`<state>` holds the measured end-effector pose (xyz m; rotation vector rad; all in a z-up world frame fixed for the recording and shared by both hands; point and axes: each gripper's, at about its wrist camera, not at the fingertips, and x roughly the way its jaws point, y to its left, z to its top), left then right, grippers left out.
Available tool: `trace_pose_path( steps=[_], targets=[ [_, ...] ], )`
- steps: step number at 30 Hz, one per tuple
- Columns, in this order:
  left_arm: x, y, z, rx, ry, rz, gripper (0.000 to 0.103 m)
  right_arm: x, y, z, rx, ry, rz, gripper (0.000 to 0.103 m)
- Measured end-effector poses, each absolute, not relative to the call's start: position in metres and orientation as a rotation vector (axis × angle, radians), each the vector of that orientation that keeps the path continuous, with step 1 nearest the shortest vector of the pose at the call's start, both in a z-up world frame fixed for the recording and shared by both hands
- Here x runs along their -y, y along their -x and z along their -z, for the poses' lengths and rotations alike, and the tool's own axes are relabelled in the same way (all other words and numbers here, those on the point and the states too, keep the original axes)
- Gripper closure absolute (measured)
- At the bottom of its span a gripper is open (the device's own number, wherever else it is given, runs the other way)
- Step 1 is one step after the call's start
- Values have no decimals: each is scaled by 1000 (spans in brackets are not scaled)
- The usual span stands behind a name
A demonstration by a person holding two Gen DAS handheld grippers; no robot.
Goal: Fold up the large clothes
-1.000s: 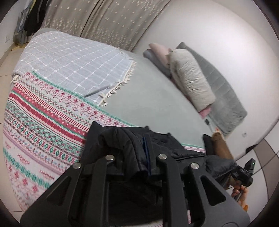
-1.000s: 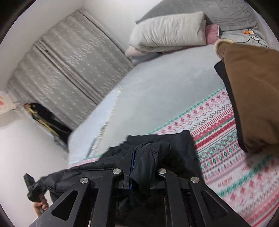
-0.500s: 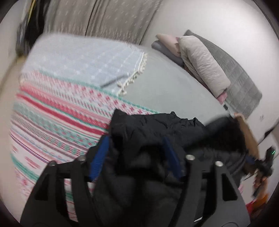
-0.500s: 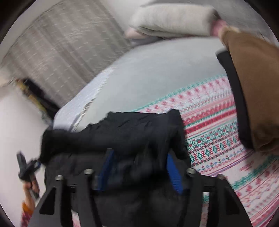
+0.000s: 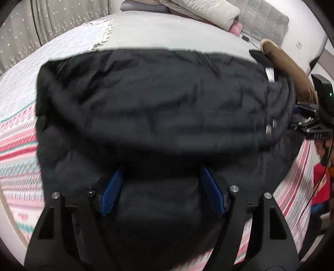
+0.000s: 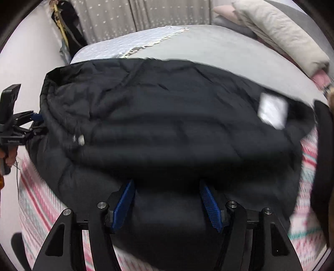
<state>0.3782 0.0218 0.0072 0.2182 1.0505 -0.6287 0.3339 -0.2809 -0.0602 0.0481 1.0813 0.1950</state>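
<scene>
Now both claws stand wide, the left claw (image 5: 161, 187) and right claw (image 6: 167, 200) straddling the black quilted puffer jacket (image 5: 162, 100) spread ahead on the striped patterned bedspread (image 5: 14, 146). I'd regrip the near hem evenly before folding.

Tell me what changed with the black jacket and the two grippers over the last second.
Both grippers let go: the left gripper and right gripper, clamped on bunched folds of the black jacket a second ago, now stand open with fabric loose between the blue pads. The jacket went from a lifted bunch to spread across the patterned blanket. Pillows and curtain are unchanged.
</scene>
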Motion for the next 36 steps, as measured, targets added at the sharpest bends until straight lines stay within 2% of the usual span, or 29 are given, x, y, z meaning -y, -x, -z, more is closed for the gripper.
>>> trace_pose_path(
  steps=[6, 11, 13, 15, 16, 22, 27, 28, 29, 30, 31, 32, 33, 36],
  targets=[
    [-33, -435, -37, -936, -53, 441, 29, 295, -396, 23, -934, -135, -68, 38],
    [-90, -443, -40, -906, 69, 245, 29, 354, -385, 11, -851, -322, 90, 38],
    [-110, -429, -31, -939, 67, 266, 29, 375, -365, 18, -851, -390, 62, 37],
    [-121, -412, -21, -963, 43, 271, 29, 396, -339, 30, -870, -421, 61, 27],
    [-129, -402, -16, -977, 43, 281, 29, 405, -330, 34, -877, -426, 65, 26],
    [-153, -378, 14, -1110, 232, 469, 27, 453, -272, 71, -941, -537, 59, 24],
    [-147, -383, 41, -1171, 406, 563, 27, 461, -264, 118, -1006, -805, -71, 22],
    [-149, -385, 47, -1168, 474, 576, 32, 459, -266, 124, -1007, -835, -85, 22],
    [-150, -386, 50, -1162, 532, 588, 39, 457, -267, 128, -998, -846, -89, 27],
    [-152, -385, 53, -1158, 580, 595, 56, 456, -268, 130, -984, -860, -100, 48],
    [-153, -382, 54, -1154, 629, 603, 70, 457, -268, 132, -964, -908, -128, 59],
    [-155, -378, 50, -1135, 650, 600, 77, 456, -266, 131, -950, -951, -144, 75],
    [-156, -373, 44, -1118, 655, 598, 86, 457, -262, 128, -935, -978, -159, 85],
    [-158, -343, 9, -1061, 641, 616, 91, 455, -243, 94, -877, -934, -182, 92]
  ],
)
